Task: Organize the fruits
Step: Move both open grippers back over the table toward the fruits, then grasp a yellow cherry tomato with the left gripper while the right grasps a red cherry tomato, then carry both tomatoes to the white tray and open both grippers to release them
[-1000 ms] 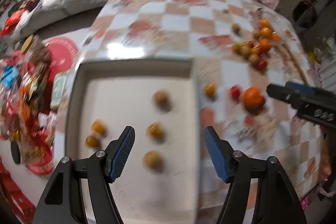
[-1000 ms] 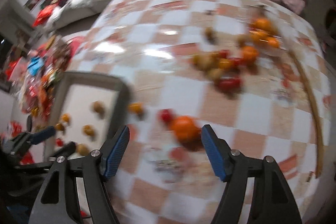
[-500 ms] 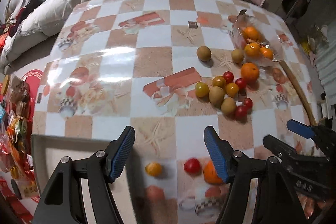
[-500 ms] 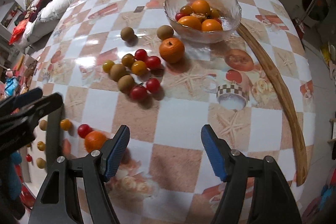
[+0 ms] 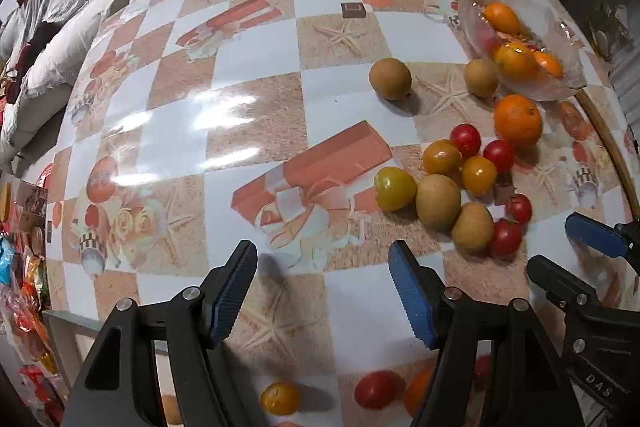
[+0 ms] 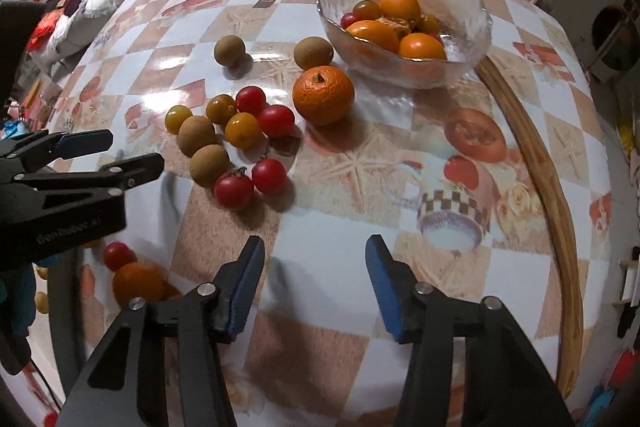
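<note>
Both views swung from tray to fruit cluster (image 6: 232, 147) at centre-left of tabletop (image 6: 360, 187) w/in last sec. Left tongs (image 5: 322, 291) & right tongs (image 6: 316, 285) wide open, empty. Next pick likely imminent.

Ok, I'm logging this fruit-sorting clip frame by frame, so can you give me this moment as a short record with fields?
surface: round table with checkered cloth
bowl: glass bowl at the far side, holding oranges and small tomatoes
loose orange: large orange on the cloth just in front of the bowl
cluster: red tomatoes, yellow tomatoes and brown fruits bunched left of the orange
left tool: open, empty, above the cloth
right tool: open, empty, above the cloth
</note>
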